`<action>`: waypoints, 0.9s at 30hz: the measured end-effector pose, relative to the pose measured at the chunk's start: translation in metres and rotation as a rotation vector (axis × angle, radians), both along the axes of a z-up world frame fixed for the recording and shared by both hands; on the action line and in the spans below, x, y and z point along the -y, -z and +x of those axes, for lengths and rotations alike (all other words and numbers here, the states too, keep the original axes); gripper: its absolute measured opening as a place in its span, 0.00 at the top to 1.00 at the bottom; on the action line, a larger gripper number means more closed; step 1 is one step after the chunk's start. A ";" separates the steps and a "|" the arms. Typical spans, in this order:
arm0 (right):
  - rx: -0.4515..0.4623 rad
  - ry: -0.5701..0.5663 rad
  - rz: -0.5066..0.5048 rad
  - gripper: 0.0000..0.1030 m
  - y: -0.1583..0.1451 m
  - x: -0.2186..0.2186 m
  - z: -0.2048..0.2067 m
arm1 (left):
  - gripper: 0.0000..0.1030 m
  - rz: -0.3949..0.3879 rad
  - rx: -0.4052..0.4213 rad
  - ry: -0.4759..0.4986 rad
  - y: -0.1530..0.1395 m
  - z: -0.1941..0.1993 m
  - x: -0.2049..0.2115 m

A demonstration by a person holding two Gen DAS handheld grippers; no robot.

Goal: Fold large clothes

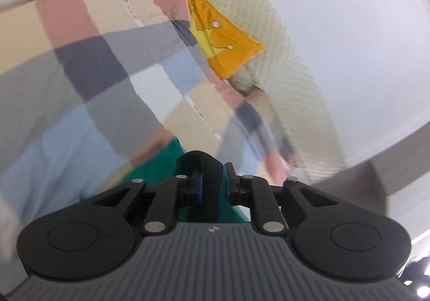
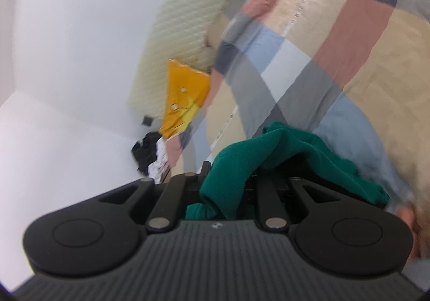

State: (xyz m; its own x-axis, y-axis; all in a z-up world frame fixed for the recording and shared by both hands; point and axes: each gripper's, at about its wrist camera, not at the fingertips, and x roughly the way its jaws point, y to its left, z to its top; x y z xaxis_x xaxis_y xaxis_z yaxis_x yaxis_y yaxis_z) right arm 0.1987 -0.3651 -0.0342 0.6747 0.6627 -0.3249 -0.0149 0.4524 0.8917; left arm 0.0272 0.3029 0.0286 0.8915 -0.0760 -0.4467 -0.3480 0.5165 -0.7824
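Low in the left wrist view, the left gripper [image 1: 213, 182] has its jaws narrowed on a black strip, with green cloth [image 1: 150, 174] showing just behind and below them. Bottom centre of the right wrist view, the same green cloth [image 2: 242, 166] bunches over the right gripper [image 2: 228, 185], pinched between its narrowed jaws. Behind both spreads a checked quilt [image 1: 94, 72].
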 end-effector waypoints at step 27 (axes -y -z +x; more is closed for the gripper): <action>-0.333 0.061 0.021 0.82 0.161 -0.052 0.189 | 0.82 0.057 -0.175 -0.045 0.188 0.257 -0.059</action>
